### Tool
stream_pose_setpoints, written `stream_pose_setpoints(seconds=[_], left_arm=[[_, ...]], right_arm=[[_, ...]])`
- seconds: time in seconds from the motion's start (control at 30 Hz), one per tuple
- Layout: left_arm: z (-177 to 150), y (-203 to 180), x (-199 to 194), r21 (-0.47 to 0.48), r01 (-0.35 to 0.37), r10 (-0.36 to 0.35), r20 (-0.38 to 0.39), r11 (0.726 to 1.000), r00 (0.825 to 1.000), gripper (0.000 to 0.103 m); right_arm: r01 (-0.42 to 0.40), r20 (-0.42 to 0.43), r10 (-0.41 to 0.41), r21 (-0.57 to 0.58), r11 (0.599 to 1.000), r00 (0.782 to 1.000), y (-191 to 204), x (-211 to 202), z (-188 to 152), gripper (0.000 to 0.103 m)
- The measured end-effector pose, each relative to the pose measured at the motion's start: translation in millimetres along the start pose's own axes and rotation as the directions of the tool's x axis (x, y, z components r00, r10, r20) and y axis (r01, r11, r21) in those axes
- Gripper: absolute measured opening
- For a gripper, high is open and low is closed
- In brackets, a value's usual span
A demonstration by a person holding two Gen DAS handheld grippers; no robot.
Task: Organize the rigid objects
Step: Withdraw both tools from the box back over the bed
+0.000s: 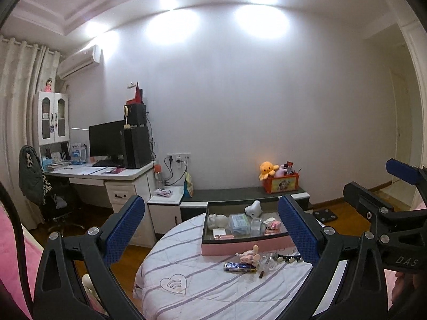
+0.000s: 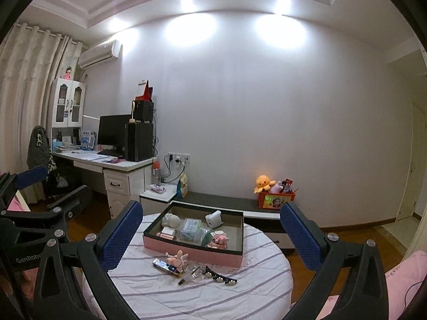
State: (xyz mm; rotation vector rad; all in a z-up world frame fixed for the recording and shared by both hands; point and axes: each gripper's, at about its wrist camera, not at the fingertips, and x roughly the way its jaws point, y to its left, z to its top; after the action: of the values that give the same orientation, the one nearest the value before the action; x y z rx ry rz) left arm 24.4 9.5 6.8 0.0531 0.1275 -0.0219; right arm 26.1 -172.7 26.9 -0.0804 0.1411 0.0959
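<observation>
A pink tray [image 1: 240, 248] [image 2: 186, 250] with a dark rim sits at the far side of a round table [image 1: 186, 266] [image 2: 253, 280] under a striped cloth. It holds white figurines, a clear box and a pink trinket. In front of it lie a small doll [image 1: 249, 254] [image 2: 177, 257], a blue bar [image 1: 240, 266] [image 2: 166, 266], a glass piece [image 1: 269, 262] [image 2: 196, 270] and a black hair clip [image 1: 289, 258] [image 2: 220, 276]. My left gripper [image 1: 212, 229] [image 2: 50, 186] and right gripper [image 2: 212, 237] [image 1: 379, 184] hover side by side short of the table, both open and empty.
A desk [image 1: 112, 173] with a monitor and speakers stands at the left wall, with a draped chair [image 1: 34, 181] beside it. Behind the table runs a low cabinet [image 2: 226, 200] bearing a toy box [image 2: 275, 200]. Pink bedding [image 2: 408, 272] lies at the right.
</observation>
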Motion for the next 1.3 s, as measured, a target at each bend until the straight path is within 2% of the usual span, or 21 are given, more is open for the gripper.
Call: stream_pose_setpoints(seconds=[0.63, 0.73, 0.87, 1.0, 1.1, 1.3], left_arm=[[-1, -3, 4, 0.004, -0.005, 0.005, -0.001, 1.0, 1.0, 0.102], [-7, -4, 12, 0.009, -0.001, 0.002, -0.018, 1.0, 1.0, 0.103], [-26, -2, 38, 0.005, 0.028, -0.027, -0.104, 1.0, 0.994, 0.103], [-57, 4, 70, -0.05, 0.085, -0.094, -0.226, 0.995, 0.97, 0.103], [-85, 1, 98, -0.069, 0.102, -0.119, -0.325, 0.992, 0.938, 0.103], [-132, -11, 150, -0.072, 0.109, -0.13, -0.476, 0.991, 0.87, 0.103]], right_arm=[[0.002, 0.003, -0.002, 0.02, 1.0, 1.0, -1, -4, -2, 0.103], [0.002, -0.009, -0.001, 0.024, 1.0, 1.0, -3, 1, -6, 0.103], [-0.007, -0.061, 0.008, 0.026, 1.0, 0.998, -5, 20, -19, 0.103], [-0.011, -0.138, 0.014, 0.025, 1.0, 0.99, -5, 47, -42, 0.103], [-0.008, -0.211, 0.015, 0.034, 0.999, 0.977, -7, 72, -66, 0.103], [0.006, -0.362, 0.016, 0.06, 0.998, 0.932, -20, 122, -117, 0.103]])
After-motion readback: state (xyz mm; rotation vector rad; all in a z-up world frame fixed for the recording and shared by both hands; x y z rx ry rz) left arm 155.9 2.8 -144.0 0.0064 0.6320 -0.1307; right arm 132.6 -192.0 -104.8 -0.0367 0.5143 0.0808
